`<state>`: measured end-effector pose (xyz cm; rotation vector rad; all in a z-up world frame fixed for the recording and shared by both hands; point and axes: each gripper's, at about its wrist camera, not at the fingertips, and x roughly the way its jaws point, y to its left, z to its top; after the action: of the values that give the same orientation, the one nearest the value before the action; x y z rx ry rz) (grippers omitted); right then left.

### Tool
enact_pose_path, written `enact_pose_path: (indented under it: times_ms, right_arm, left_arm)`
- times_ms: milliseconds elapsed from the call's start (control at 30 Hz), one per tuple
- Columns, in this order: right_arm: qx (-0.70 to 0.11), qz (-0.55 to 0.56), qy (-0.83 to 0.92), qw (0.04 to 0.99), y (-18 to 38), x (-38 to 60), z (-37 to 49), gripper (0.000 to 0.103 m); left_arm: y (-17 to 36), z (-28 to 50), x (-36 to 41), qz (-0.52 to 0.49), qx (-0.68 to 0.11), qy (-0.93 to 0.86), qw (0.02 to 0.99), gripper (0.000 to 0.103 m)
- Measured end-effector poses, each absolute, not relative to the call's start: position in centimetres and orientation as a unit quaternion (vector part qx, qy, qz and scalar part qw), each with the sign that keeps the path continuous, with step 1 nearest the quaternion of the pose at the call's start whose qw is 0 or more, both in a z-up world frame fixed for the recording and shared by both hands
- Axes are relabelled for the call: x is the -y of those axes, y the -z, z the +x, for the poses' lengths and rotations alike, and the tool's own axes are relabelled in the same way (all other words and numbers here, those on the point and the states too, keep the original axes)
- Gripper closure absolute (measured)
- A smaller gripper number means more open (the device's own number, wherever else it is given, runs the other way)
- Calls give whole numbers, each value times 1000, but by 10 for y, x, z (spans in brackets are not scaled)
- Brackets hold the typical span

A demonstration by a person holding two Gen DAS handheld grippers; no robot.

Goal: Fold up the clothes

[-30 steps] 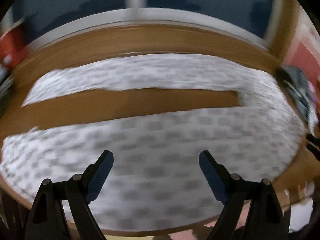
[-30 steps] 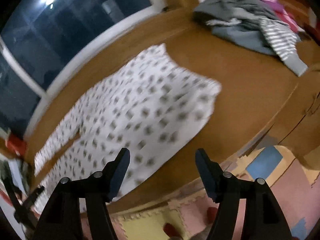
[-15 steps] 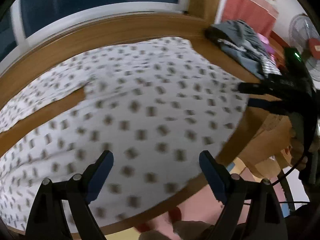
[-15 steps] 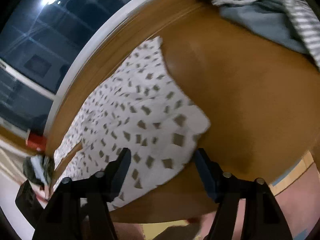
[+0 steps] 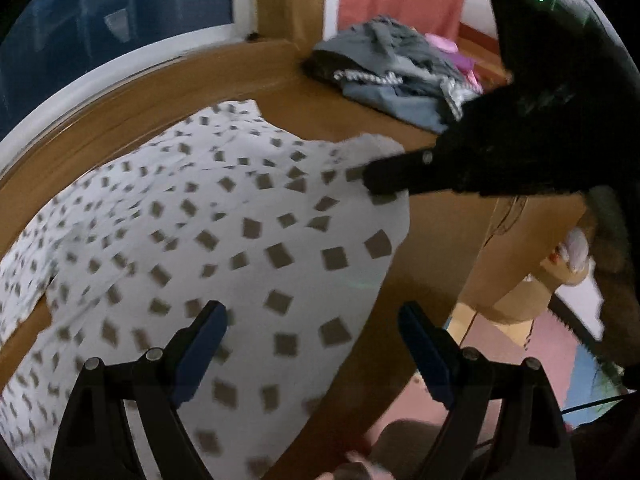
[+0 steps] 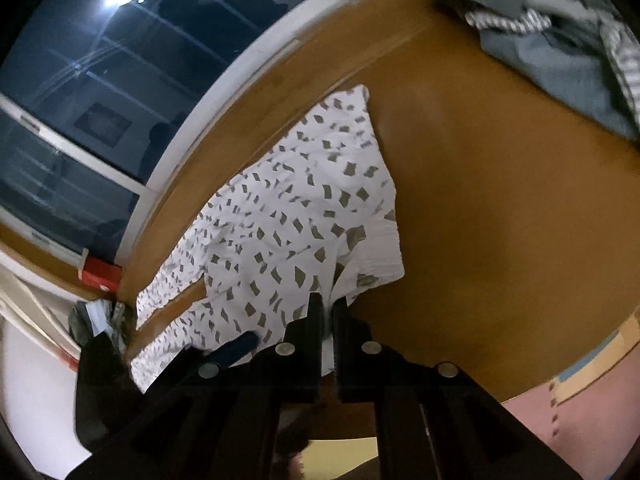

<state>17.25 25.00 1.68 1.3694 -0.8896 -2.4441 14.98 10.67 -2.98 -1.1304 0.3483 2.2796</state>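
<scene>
White trousers with brown square print [image 5: 224, 240] lie spread on the wooden table [image 5: 440, 216], waistband toward the right. My left gripper [image 5: 312, 332] hovers open above the near waist part, nothing between its blue pads. In the right wrist view the trousers [image 6: 280, 216] stretch away to the far left, and my right gripper [image 6: 327, 306] is shut on the near waistband edge, the cloth puckering up into the jaws. From the left wrist view the right gripper [image 5: 370, 180] shows as a black arm reaching in from the right onto the waistband corner.
A heap of grey, striped and pink clothes [image 5: 396, 76] lies at the table's far right corner, also in the right wrist view as a grey pile [image 6: 560, 40]. A dark window [image 6: 120, 80] runs along the far side. A red box [image 6: 100, 274] stands at the far left. Coloured floor mats [image 5: 560, 340] lie beyond the table edge.
My right gripper came down and closed on the waistband edge; it was open before. The left gripper swung right along the trousers toward the waist and stays open.
</scene>
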Motion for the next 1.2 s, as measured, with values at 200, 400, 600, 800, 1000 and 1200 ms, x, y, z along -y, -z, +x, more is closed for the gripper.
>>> enact_pose_path:
  times_ms: [200,400,600,800,1000,1200]
  right_arm:
    - [174,428,877,131,-35,-241,184,92]
    - [-43,453,878,149,-35,-242,184,90]
    - [-242,405,846,248,-24,-213,191,48]
    - [-377,333,812,297,-3,-185,198,48]
    - [-343,382,791,332,10,-178,160,93]
    - [-221,385,821,359,-39,-197,132,96]
  left_arm:
    - [33,135,-112,-432,-122,-853,266,97]
    - [27,132,-105,-442,-102,-858,241,97]
    - [23,136,-112,-450,-86,-863,214,97]
    - [22,138,-111,-457,-56,-869,182,97]
    - [19,143,-110,-449,-41,-880,147,97]
    - [16,160,-94,-430,-34,-899,79,86]
